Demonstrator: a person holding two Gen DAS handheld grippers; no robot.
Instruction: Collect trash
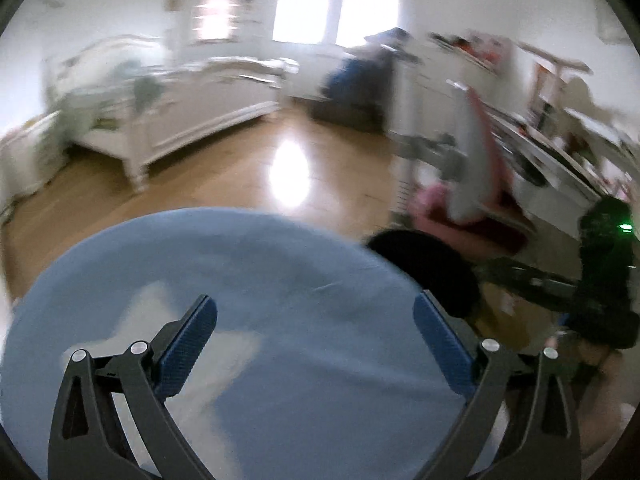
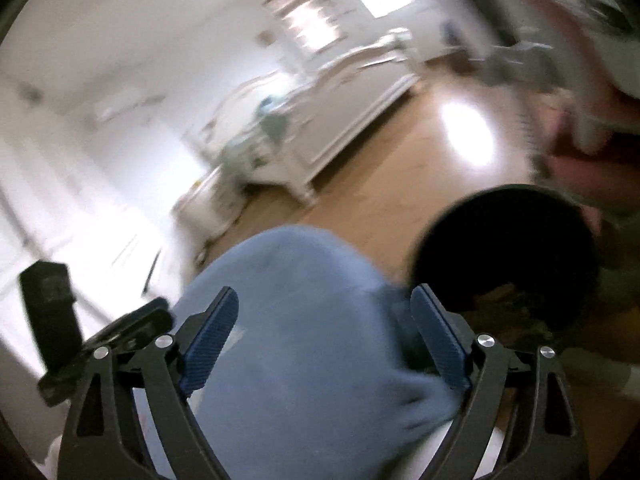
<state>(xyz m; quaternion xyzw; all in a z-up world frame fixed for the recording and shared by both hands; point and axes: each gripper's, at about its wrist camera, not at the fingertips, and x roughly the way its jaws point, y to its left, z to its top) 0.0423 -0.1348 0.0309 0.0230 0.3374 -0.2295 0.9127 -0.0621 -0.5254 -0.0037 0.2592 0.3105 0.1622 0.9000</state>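
the left gripper [image 1: 316, 320] hangs with its jaws spread wide and nothing between them, above a round table [image 1: 280, 264] covered in blue cloth. the right gripper [image 2: 324, 316] is also spread wide and holds nothing, over the same table [image 2: 304, 280]. both views are smeared with motion blur, so small things are hard to read. the likeliest trash is the pale, whitish patch [image 1: 160, 312] lying on the cloth near the left gripper's left finger; whether it is paper, tissue or just glare cannot be told. if it is paper or tissue it should be light, soft and easy to crush, so a pinch on a raised fold or edge would probably serve better than pressing flat into the cloth, which could bunch up too. a black bin [image 2: 508, 256] stands on the wood floor just beside the table's right edge, with something brownish showing inside; it looks like the place for the trash. the left view shows the pale patch, the right gripper's dark body with a green light, and a white bed [image 1: 180, 120] across the room; the right view hides the patch but looks more directly into the bin's mouth and shows the left gripper at its lower left.
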